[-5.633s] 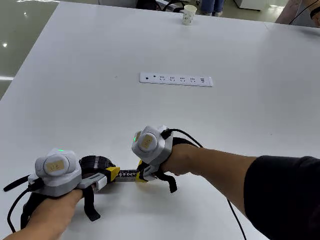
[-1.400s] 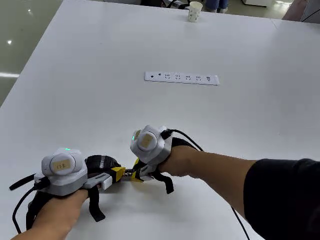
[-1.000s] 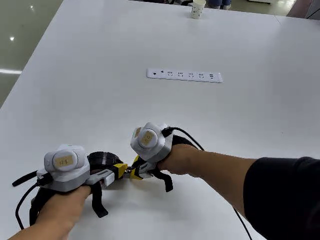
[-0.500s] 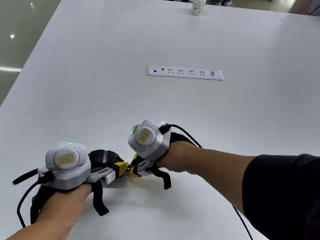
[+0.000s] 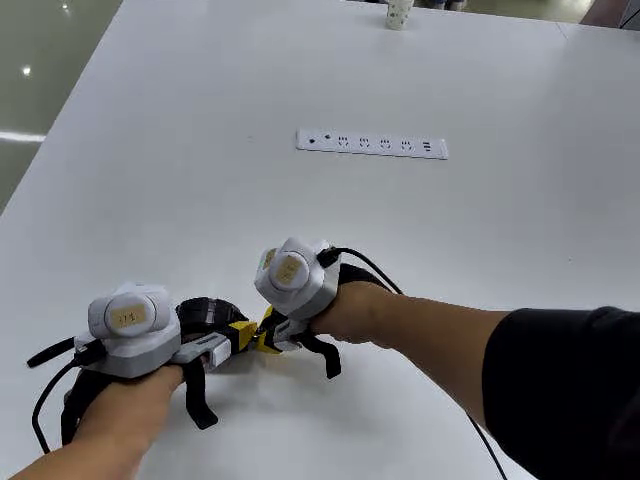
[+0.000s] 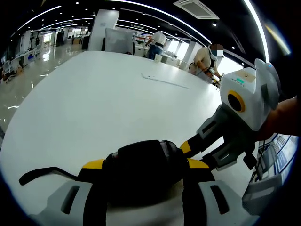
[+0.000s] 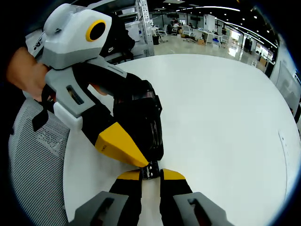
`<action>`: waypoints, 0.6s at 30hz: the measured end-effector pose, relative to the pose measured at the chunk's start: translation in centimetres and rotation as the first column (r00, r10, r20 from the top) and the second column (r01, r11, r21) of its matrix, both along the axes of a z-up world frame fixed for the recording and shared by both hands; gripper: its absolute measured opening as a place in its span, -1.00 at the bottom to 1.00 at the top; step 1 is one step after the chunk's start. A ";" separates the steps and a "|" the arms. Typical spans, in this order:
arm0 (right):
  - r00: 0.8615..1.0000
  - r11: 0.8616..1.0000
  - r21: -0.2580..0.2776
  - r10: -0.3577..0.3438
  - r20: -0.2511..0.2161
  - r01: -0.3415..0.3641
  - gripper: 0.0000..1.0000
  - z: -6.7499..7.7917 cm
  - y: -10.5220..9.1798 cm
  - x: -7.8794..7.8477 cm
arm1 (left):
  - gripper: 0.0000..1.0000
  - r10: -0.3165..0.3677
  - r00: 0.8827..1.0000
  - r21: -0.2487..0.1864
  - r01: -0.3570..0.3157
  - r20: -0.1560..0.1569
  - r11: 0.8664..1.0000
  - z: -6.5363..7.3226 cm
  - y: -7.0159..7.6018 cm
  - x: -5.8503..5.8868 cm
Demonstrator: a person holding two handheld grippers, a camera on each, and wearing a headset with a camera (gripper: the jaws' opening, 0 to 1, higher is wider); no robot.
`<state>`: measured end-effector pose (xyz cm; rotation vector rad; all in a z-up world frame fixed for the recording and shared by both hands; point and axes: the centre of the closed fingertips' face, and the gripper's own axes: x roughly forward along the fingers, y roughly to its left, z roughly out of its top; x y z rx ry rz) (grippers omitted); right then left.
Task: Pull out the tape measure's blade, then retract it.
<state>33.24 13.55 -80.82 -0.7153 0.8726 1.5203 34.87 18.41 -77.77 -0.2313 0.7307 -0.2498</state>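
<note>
A black tape measure (image 5: 205, 314) rests on the white table (image 5: 300, 80), near its front left. My left gripper (image 5: 218, 322) is shut on the tape measure's body (image 6: 141, 165), one yellow fingertip (image 6: 94, 164) on each side. From the right, my right gripper (image 5: 266, 342) meets it almost nose to nose. In the right gripper view the right gripper (image 7: 151, 175) is shut on the blade's metal end hook (image 7: 150, 169), right at the case's (image 7: 138, 117) mouth. Hardly any blade shows between case and hook.
A white power strip (image 5: 372, 144) lies across the middle of the table, and a paper cup (image 5: 399, 13) stands at the far edge. Black straps and cables (image 5: 355, 268) trail from both grippers. The table's left edge (image 5: 60, 110) drops to the floor.
The short length of blade seen 5.6 s ago has gone back into the case. My right gripper has moved left, up to the tape measure, still gripping the hook. The head camera shifted slightly.
</note>
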 end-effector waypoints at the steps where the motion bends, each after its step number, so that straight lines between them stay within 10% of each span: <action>1: 1.000 1.000 -0.004 -0.009 -0.005 0.009 -0.80 0.0 0.0 0.0 | 0.18 -0.001 1.000 0.001 0.001 -0.001 1.000 0.0 0.0 0.0; 18: 1.000 1.000 -0.007 -0.018 -0.013 0.017 -0.80 0.2 0.7 -0.1 | 0.19 -0.001 1.000 -0.002 0.001 0.000 1.000 -0.1 0.0 0.0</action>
